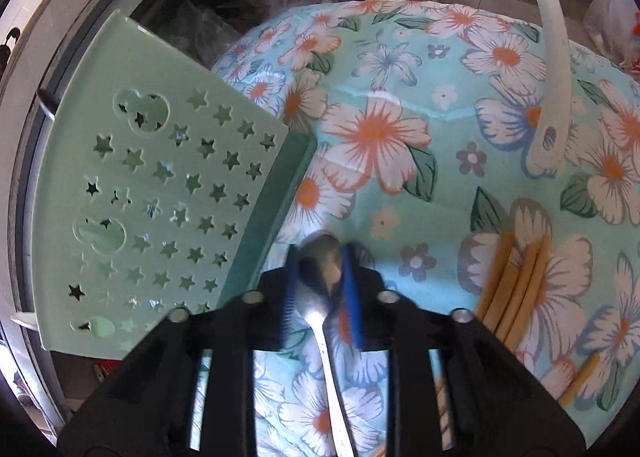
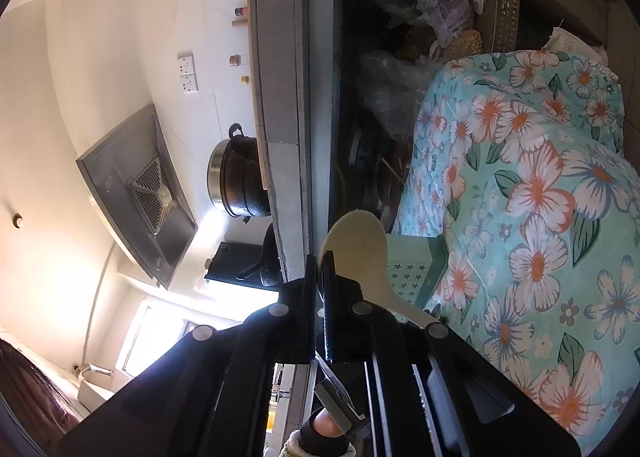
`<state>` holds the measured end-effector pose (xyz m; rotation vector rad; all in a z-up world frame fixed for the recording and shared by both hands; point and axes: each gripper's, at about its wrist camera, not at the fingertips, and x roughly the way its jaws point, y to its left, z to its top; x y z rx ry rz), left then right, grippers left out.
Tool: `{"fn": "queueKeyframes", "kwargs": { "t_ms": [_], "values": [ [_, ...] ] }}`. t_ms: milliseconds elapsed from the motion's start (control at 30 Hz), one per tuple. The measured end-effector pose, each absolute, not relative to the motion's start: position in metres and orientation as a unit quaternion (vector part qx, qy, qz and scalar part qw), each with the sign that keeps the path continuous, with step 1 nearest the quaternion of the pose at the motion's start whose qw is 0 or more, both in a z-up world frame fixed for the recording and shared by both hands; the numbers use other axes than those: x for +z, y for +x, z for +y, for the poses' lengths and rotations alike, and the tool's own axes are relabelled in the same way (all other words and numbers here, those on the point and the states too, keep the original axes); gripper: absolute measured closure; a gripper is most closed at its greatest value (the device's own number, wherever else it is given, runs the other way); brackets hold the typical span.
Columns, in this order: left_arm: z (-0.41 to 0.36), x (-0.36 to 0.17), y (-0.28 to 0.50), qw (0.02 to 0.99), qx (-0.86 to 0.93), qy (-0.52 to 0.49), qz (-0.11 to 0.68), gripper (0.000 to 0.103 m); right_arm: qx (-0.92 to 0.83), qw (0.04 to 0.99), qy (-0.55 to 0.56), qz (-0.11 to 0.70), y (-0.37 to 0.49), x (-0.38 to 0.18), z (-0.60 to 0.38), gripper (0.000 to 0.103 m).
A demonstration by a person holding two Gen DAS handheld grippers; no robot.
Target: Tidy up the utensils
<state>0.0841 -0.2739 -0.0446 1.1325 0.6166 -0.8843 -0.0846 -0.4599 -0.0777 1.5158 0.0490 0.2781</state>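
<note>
A turquoise cloth printed with white and orange flowers (image 1: pixel 400 105) covers the bench. On it, at the right of the left wrist view, lie several yellow chopsticks (image 1: pixel 516 289) side by side. At the left a pale green plastic basket pierced with star-shaped holes (image 1: pixel 160 177) sits at the cloth's edge. A silver metal spoon (image 1: pixel 324 297) is low over the cloth; whether it touches is unclear.

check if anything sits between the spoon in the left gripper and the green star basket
Nothing visible does. The spoon sits between the left gripper's blue fingers, and the green basket lies just to its left on the floral cloth, with only bare cloth between them. The yellow chopsticks lie on the opposite side.
</note>
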Motion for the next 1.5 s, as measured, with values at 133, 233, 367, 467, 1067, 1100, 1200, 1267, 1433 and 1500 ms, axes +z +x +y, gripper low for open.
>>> {"fn": "queueKeyframes", "kwargs": {
  "t_ms": [133, 233, 367, 467, 1067, 1100, 1200, 1267, 1433, 1500],
  "values": [
    [-0.267, -0.026, 0.088, 0.731, -0.392, 0.492, 0.264, 0.1, 0.123, 0.717, 0.686, 0.019, -0.088, -0.079, -0.461, 0.1],
    [-0.257, -0.012, 0.094, 0.753, -0.38, 0.467, 0.266, 0.102, 0.124, 0.717, 0.686, 0.018, -0.089, -0.078, -0.461, 0.1],
    [-0.238, 0.004, 0.103, 0.778, -0.368, 0.429, 0.274, 0.103, 0.126, 0.719, 0.683, 0.019, -0.088, -0.075, -0.458, 0.1],
    [-0.222, 0.018, 0.108, 0.795, -0.363, 0.399, 0.278, 0.103, 0.127, 0.722, 0.68, 0.021, -0.087, -0.071, -0.455, 0.1],
    [-0.114, 0.168, 0.125, 0.917, -0.344, 0.104, 0.172, 0.103, 0.12, 0.743, 0.657, 0.039, -0.083, -0.045, -0.434, 0.1],
    [-0.11, 0.176, 0.126, 0.922, -0.341, 0.086, 0.161, 0.103, 0.12, 0.744, 0.656, 0.04, -0.082, -0.044, -0.433, 0.1],
    [-0.099, 0.196, 0.133, 0.938, -0.321, 0.035, 0.129, 0.103, 0.124, 0.746, 0.653, 0.043, -0.079, -0.041, -0.43, 0.1],
    [-0.097, 0.204, 0.139, 0.946, -0.304, 0.011, 0.112, 0.103, 0.127, 0.746, 0.652, 0.044, -0.078, -0.039, -0.428, 0.1],
    [-0.106, 0.201, 0.16, 0.963, -0.253, 0.005, 0.093, 0.103, 0.132, 0.747, 0.65, 0.048, -0.076, -0.036, -0.426, 0.1],
    [-0.112, 0.191, 0.172, 0.962, -0.251, 0.01, 0.109, 0.103, 0.13, 0.748, 0.648, 0.05, -0.076, -0.034, -0.426, 0.1]
  ]
}}
